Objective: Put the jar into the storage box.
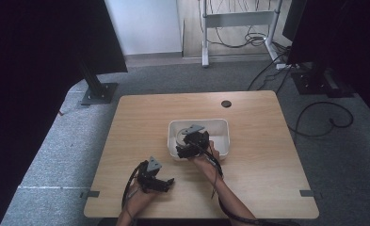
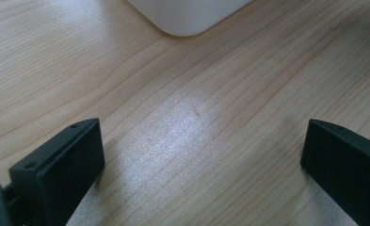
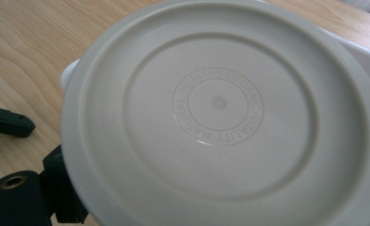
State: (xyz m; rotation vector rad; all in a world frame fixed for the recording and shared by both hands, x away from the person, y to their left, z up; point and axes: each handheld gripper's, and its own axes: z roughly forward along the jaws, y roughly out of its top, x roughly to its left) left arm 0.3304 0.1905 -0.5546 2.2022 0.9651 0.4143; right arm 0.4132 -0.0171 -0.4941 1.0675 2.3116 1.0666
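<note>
Starting at the left: the left hand-held gripper (image 1: 166, 182) sits low over the wooden desk (image 1: 258, 169), near the front edge and a bit left of the middle, held by the person's left hand (image 1: 138, 197). In the left gripper view its jaws are spread wide with nothing but bare wood grain between them, and a rounded corner of the white plastic tub (image 2: 189, 16) pokes in at the top, so it's near the tub but not touching.

Moving right, the tub (image 1: 222, 141) is roughly mid-desk, a rectangular white bin with rounded corners. The right hand-held gripper (image 1: 186, 150) is at the tub's front-left part, right hand (image 1: 206, 157) behind it, cable trailing back along the forearm. Its camera is up close on a round off-white plate (image 3: 218, 113), seen from the underside, with an embossed ring reading "HEALTHY ORGANIC VITALITY NATURAL". The plate looks tilted, over the tub's edge. One black jaw shows at the lower left against the plate's rim; whether the jaws are actually clamped on it, I can't tell.

A small dark grommet hole (image 1: 226, 103) sits near the desk's far edge.
</note>
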